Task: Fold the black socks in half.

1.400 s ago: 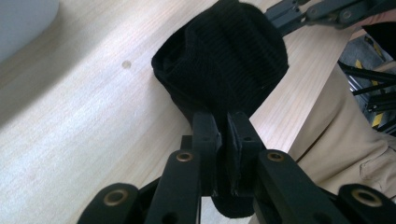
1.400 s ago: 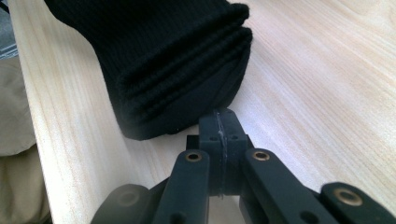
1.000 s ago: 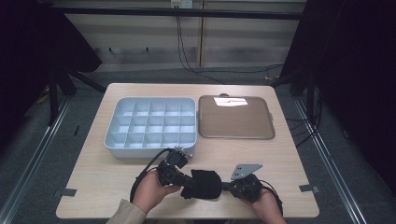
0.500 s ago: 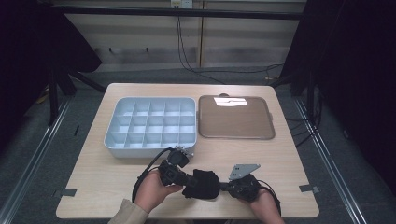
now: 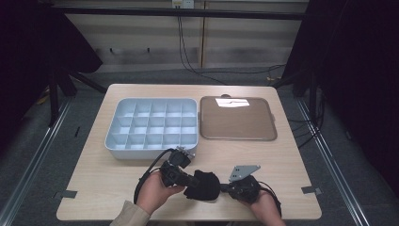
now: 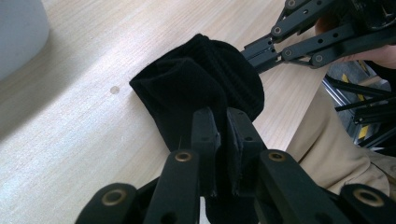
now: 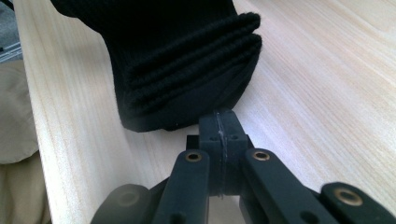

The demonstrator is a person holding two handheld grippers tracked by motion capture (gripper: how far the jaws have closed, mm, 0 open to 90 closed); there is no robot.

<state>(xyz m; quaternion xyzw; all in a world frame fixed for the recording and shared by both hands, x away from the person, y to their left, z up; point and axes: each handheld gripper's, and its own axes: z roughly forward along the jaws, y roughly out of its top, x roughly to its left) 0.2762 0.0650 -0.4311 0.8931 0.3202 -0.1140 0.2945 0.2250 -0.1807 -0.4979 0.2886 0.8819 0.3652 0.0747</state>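
legible text, labels, brands, numbers, signs: none. no printed or written marking can be read on any surface in the high view or in either gripper view.
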